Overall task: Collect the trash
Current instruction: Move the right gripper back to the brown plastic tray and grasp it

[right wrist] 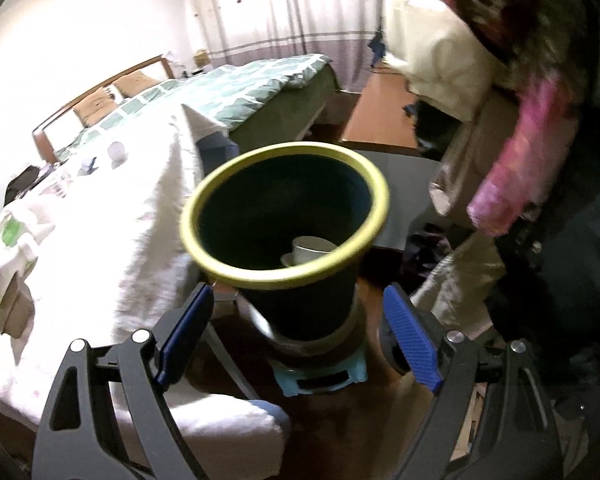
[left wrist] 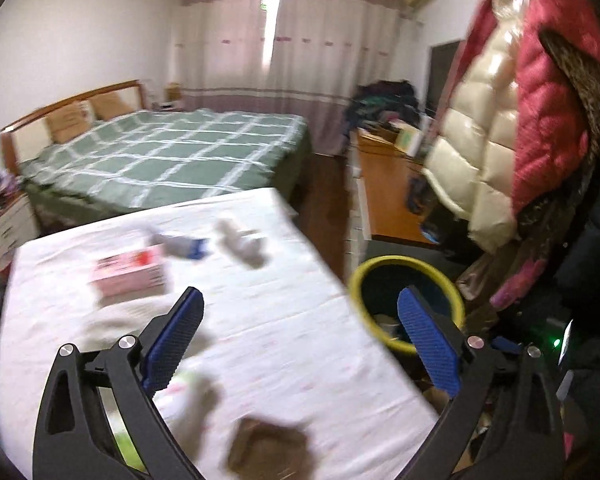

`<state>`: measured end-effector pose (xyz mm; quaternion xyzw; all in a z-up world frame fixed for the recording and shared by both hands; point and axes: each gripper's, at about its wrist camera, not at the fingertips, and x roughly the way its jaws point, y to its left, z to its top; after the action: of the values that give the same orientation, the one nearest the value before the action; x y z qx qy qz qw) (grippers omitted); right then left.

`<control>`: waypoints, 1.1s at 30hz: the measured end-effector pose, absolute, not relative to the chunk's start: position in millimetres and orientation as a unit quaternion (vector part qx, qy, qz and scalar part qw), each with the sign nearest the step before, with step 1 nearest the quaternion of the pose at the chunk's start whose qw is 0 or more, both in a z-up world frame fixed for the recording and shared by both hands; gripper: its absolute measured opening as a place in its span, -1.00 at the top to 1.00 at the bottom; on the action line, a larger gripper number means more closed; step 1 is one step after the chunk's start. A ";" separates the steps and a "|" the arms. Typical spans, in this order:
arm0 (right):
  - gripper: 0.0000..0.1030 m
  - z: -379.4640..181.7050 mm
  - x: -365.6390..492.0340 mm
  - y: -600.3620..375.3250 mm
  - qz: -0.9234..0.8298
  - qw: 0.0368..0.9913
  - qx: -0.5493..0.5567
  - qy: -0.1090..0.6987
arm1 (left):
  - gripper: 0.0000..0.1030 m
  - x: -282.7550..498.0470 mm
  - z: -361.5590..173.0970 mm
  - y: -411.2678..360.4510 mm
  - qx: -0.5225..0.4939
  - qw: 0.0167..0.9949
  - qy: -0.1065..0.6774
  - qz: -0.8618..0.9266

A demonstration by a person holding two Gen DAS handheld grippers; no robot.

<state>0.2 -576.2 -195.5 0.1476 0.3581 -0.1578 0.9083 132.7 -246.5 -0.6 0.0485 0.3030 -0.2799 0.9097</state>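
The left gripper has its jaws spread wide, with nothing between them, above the white table cover. The right gripper is also spread and empty, just near the dark bin with a yellow rim, right of the table. A white cup lies inside. A pink box and blurred scraps lie far on the cover.

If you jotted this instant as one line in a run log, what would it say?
left gripper: open, empty, above white-covered table | right gripper: open, empty, facing yellow-rimmed bin | in bin: white cup
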 end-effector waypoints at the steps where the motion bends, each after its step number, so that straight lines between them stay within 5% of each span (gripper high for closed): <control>1: -0.60 -192.6 4.3 -568.5 -0.150 0.911 0.142 0.358 | -0.88 128.6 1.9 -224.5 0.046 0.917 0.298 -0.262; 17: -0.68 -145.1 62.5 -416.6 0.046 0.932 0.067 0.353 | -0.90 80.0 -14.7 -15.5 -0.043 0.948 0.300 -0.099; 33: -0.81 -174.0 91.6 -304.4 0.111 0.921 0.010 0.373 | -0.90 77.3 -35.5 11.2 -0.076 0.941 0.315 -0.099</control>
<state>91.6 -304.4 -174.0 0.0098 0.3730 0.1111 0.9211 77.3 11.2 -35.5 -0.0761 0.3151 -0.0987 0.9408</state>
